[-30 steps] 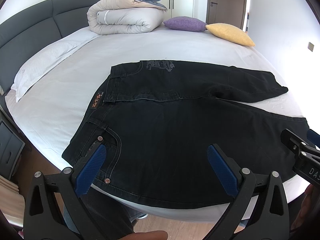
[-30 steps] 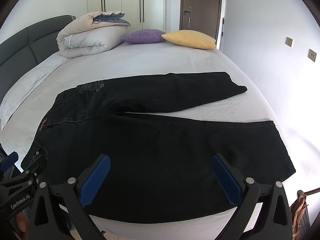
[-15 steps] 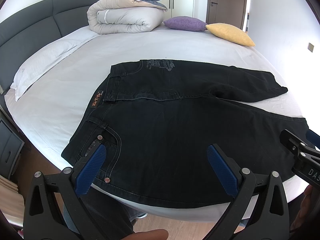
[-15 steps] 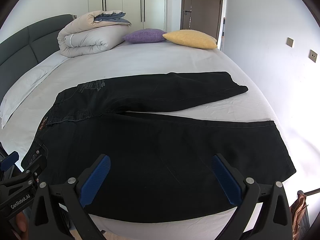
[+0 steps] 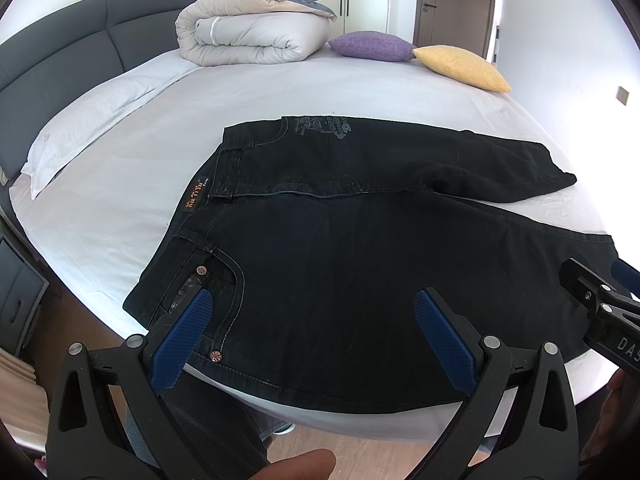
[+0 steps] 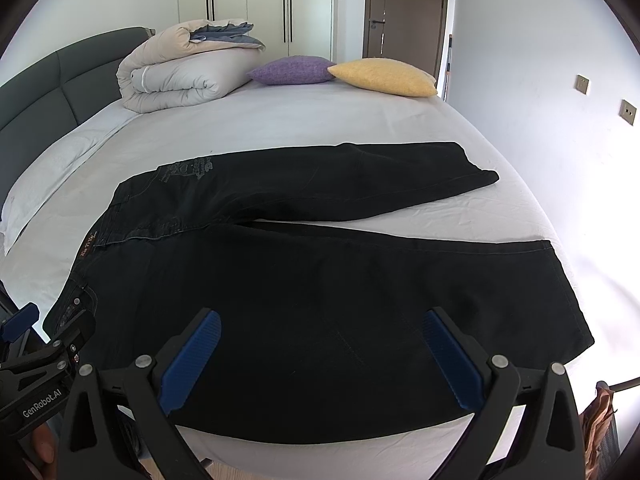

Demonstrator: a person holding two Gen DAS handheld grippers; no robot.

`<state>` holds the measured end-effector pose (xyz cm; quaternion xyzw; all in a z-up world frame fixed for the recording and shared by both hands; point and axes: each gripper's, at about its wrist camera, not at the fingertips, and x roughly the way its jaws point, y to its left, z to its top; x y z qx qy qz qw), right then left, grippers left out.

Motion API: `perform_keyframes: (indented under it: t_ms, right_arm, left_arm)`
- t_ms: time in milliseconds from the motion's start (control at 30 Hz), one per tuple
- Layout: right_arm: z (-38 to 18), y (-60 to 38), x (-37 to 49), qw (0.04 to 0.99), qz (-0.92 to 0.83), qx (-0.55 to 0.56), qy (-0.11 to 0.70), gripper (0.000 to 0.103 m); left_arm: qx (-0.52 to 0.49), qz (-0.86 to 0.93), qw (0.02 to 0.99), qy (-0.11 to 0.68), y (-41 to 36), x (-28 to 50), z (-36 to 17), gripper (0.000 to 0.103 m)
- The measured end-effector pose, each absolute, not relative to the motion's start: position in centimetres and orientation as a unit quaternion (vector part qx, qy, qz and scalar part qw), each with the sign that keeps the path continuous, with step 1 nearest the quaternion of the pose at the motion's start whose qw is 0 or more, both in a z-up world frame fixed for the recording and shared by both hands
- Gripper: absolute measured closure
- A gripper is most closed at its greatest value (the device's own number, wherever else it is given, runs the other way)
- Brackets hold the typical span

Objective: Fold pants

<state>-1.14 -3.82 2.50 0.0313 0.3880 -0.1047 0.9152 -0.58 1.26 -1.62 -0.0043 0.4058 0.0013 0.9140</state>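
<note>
While both tongs hang spread and empty at the bed's near edge, the left gripper [image 5: 312, 340] over the waistband pocket and the right gripper [image 6: 320, 356] over the near leg, the black jeans [image 5: 360, 248] lie flat on the white bed [image 5: 120, 184]. Looking soft but weighty, the denim should drape, so its thick hems look like the surest holds. At twelve o'clock the far leg angles toward one, with a folded duvet [image 5: 248, 28] beyond.
</note>
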Motion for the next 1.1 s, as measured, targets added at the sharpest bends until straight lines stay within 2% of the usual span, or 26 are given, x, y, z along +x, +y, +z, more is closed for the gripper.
perform_keyframes:
  t_ms: [467,600,800,867,967,1100]
  right_arm:
    - [2.3,-3.5,-1.0,0.916,-0.095,0.034,0.389,0.000]
    - [2.4,-3.3,-0.9,0.917,-0.087,0.033,0.387,0.000]
    - [2.9,-3.4,-0.5,0.923,-0.061,0.032,0.378,0.000]
    - [2.9,-3.6,0.2,0.922,-0.039,0.033,0.383,0.000]
    - [2.9,-4.1,1.8,0.919,0.019,0.042,0.391,0.000]
    - [3.2,-5.1,5.0,0.913,0.087,0.028,0.397,0.000]
  left_arm:
    - [-0.013,-0.056,0.919,0.391,1.5,-2.0,-1.2,0.000]
    - [-0.004,-0.105,0.898,0.428,1.2,-1.9,-1.9,0.000]
    - [-0.017,-0.097,0.899,0.426,2.2,-1.5,-2.5,0.000]
    - [-0.019,-0.103,0.905,0.413,3.0,-0.4,-2.3,0.000]
    - [0.029,-0.074,0.913,0.400,3.9,2.9,-2.2,0.000]
    - [0.086,-0.089,0.926,0.356,5.7,10.4,-0.3,0.000]
